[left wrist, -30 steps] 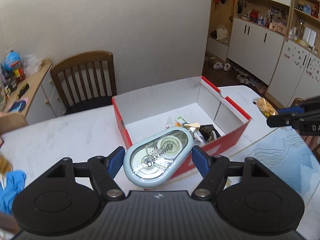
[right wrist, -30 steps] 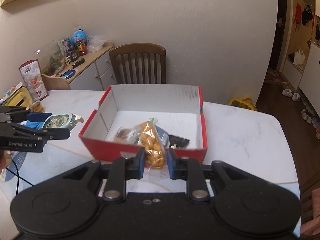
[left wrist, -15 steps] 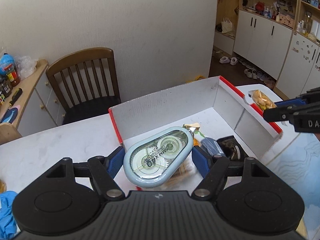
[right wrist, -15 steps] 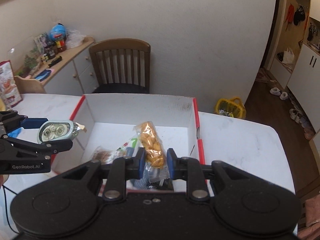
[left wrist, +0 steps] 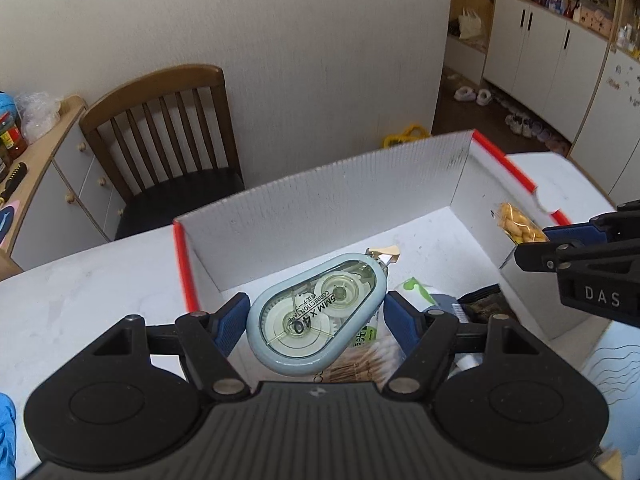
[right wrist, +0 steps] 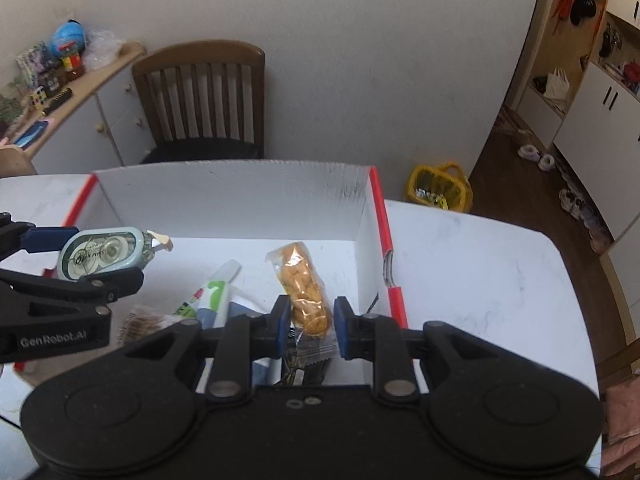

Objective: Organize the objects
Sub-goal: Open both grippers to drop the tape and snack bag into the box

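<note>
Left gripper (left wrist: pixel 316 318) pinches a correction tape dispenser (left wrist: pixel 316 316) above the red-edged box (left wrist: pixel 328 200), near its left wall. From the right wrist view, the right gripper (right wrist: pixel 309 322) clamps a snack packet (right wrist: pixel 304 284) above the box's right side, over the marble surface (right wrist: pixel 472 264).

A lived-in home dining room: a white marble table (right wrist: pixel 460 264) with a wooden slat-back chair (right wrist: pixel 200 96) at twelve o'clock, a cluttered sideboard (right wrist: pixel 80 80) at ten, and white cupboards (left wrist: pixel 548 56) with slippers (left wrist: pixel 474 95) at two.
</note>
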Motion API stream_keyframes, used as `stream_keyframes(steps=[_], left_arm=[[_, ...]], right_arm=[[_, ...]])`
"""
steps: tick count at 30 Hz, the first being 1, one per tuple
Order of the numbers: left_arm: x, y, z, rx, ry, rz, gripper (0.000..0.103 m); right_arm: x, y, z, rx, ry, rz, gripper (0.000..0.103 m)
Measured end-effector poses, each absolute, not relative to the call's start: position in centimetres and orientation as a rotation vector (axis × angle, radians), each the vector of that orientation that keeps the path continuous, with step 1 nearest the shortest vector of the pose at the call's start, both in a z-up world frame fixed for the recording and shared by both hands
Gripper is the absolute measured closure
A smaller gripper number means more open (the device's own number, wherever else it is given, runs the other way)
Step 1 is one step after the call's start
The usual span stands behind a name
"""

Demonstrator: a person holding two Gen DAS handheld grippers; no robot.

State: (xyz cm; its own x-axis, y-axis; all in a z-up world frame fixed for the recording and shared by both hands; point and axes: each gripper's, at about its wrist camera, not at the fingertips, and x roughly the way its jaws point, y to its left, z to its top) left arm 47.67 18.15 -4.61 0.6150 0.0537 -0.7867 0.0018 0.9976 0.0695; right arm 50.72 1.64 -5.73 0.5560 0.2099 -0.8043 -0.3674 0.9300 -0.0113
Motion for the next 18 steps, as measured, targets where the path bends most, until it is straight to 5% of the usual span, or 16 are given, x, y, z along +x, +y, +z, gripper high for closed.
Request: stream_keyframes(steps=[18], left_arm=[[50.5,16.7,-8.5,0.204,1.008,-0.008,0.03]], right_arm=[[53.5,4.4,-10.1,-0.227,1.04,0.346,0.081]])
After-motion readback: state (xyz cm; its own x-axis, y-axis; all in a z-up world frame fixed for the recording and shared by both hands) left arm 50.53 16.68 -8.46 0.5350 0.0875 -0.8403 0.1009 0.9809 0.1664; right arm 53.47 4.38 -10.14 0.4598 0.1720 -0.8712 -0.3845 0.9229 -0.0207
